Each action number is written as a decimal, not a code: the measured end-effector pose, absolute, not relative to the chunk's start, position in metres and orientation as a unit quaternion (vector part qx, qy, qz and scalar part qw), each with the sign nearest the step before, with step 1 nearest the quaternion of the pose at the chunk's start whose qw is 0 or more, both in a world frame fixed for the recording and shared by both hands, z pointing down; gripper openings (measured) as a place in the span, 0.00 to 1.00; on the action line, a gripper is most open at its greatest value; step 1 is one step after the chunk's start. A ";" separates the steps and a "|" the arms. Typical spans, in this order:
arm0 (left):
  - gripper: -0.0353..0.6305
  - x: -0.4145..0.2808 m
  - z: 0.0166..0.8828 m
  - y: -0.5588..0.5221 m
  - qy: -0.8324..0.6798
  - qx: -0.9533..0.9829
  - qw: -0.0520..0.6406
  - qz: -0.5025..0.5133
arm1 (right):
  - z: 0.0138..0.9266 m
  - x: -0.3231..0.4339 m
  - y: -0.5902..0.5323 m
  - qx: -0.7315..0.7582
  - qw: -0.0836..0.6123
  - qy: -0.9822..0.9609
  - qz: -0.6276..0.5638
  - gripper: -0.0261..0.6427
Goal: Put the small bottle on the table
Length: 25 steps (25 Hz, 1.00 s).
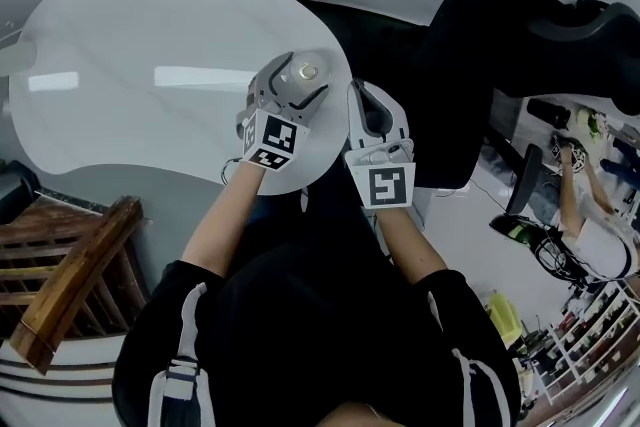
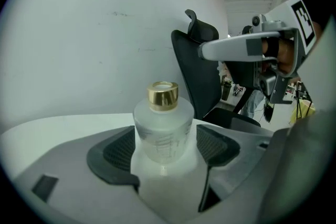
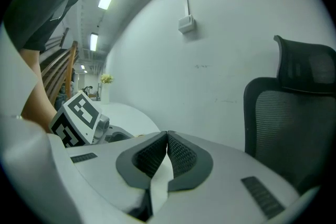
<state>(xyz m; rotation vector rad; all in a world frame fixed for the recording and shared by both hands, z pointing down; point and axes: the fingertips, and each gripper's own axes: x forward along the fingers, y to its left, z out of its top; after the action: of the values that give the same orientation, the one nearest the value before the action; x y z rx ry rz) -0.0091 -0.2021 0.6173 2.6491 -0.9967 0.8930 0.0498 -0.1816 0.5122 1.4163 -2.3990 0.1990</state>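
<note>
Small bottle (image 2: 163, 126) stands on the bench (image 1: 150, 85) btw the left claw (image 2: 164, 141), jaws wide — prob letting go; right claw (image 3: 167, 152) closed, empty.

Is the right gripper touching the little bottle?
Apart. In the head view the right gripper sits beside the left gripper, whose jaws flank the small bottle.

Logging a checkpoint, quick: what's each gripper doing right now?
Left gripper: open, the small bottle standing between its jaws on the table.
Right gripper: shut, nothing in it.
</note>
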 end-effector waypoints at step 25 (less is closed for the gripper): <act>0.06 -0.062 0.400 -0.132 -0.469 0.876 0.025 0.110 | 0.382 0.026 -0.118 0.516 0.098 -0.851 -0.012 0.07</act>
<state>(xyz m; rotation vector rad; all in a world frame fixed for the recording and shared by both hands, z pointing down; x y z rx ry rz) -0.0624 -0.1320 0.4000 2.7097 -1.4506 0.3417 0.0258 -0.1182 0.3819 1.5261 -2.5192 -0.0349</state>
